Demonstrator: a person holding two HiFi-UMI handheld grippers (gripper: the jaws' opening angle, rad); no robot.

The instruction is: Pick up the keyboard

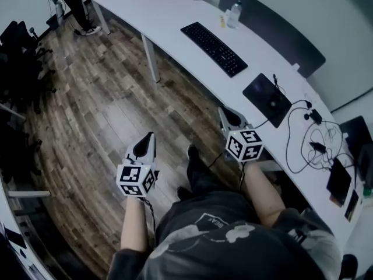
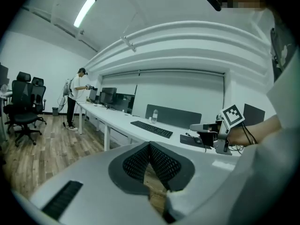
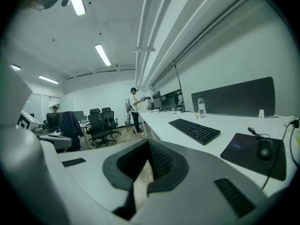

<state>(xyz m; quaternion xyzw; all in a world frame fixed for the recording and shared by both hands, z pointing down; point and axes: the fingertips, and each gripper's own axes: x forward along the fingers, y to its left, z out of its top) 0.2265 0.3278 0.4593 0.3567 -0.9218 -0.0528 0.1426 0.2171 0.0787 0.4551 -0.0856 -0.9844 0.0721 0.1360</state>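
Observation:
A black keyboard [image 1: 213,48] lies flat on the long white desk [image 1: 175,13], far ahead of both grippers. It also shows in the left gripper view as the keyboard [image 2: 151,129] and in the right gripper view as the keyboard [image 3: 194,130]. My left gripper [image 1: 151,135] hangs over the wooden floor, shut and empty, well short of the desk. The right gripper [image 1: 222,111] is by the desk's near edge, also shut with nothing held. In their own views the left gripper [image 2: 150,145] and the right gripper [image 3: 149,143] show their jaws pressed together.
A black mouse pad [image 1: 266,100] with a mouse [image 1: 274,104] lies right of the keyboard, and tangled cables [image 1: 315,144] lie further right. A water bottle [image 1: 233,13] stands behind the keyboard by a dark divider. Office chairs [image 1: 20,51] crowd the left; a person [image 1: 73,4] stands far off.

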